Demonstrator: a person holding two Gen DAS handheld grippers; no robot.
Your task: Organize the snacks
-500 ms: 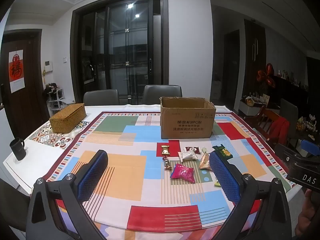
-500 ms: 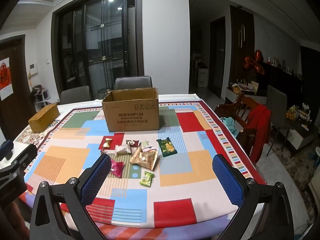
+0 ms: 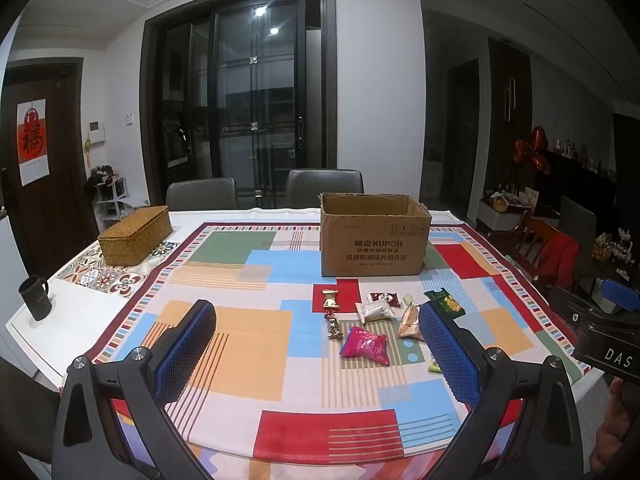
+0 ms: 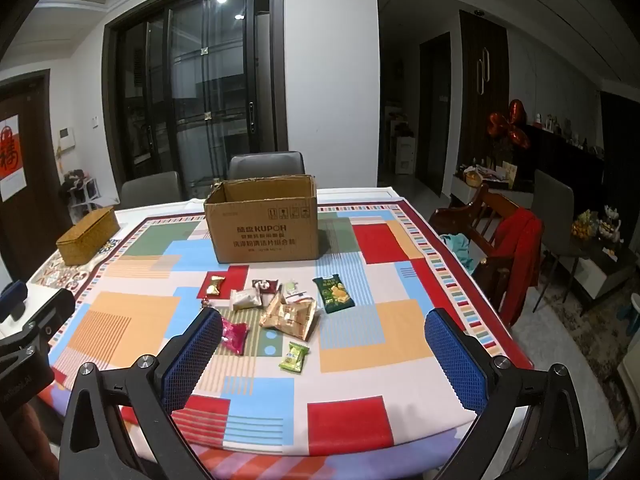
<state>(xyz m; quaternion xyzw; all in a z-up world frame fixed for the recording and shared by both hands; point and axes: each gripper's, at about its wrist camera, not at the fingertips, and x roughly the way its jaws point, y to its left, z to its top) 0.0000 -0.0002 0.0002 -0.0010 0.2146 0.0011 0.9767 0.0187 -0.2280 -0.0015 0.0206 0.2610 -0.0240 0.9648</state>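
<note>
Several snack packets lie loose in front of an open cardboard box [image 3: 374, 236] [image 4: 264, 220] on the patterned tablecloth. Among them are a pink packet [image 3: 365, 345] [image 4: 234, 335], a dark green packet [image 4: 333, 294] [image 3: 445, 303], a tan foil packet [image 4: 290, 316], a small light green packet [image 4: 294, 357] and a gold candy [image 3: 330, 299] [image 4: 214, 284]. My left gripper [image 3: 316, 354] is open and empty, above the near table, short of the snacks. My right gripper [image 4: 324, 356] is open and empty, held above the near edge.
A woven basket [image 3: 135, 234] [image 4: 88, 235] sits at the far left of the table. A dark mug [image 3: 35, 298] stands at the left edge. Grey chairs [image 3: 324, 186] stand behind the table. A wooden chair with a red garment [image 4: 516, 248] stands to the right.
Both grippers have moved slightly forward and higher toward the table. The snacks and box have not moved.
</note>
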